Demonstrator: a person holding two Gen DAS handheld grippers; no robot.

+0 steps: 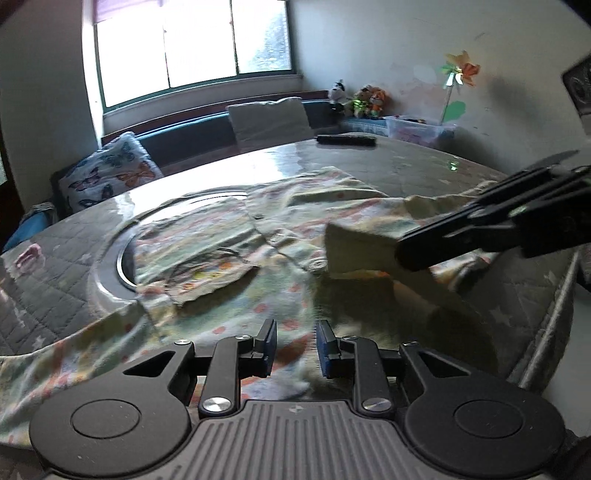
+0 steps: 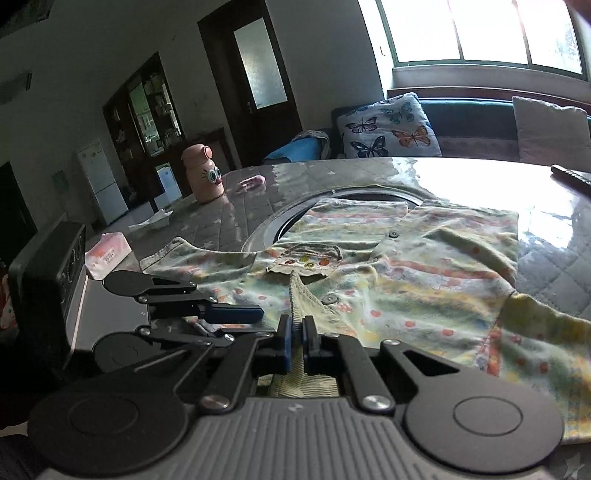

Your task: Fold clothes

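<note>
L tongs (image 1: 294, 347) part-open, over shirt (image 1: 229, 236) | R tongs (image 2: 294, 345) clamped on shirt hem

A pink bottle (image 2: 202, 173) with cartoon eyes stands on the quilted surface (image 2: 236, 218) near a tissue box (image 2: 109, 254); a butterfly cushion (image 2: 388, 127) leans under the window (image 2: 480, 33); stuffed toys (image 1: 364, 99) line the far wall.
</note>
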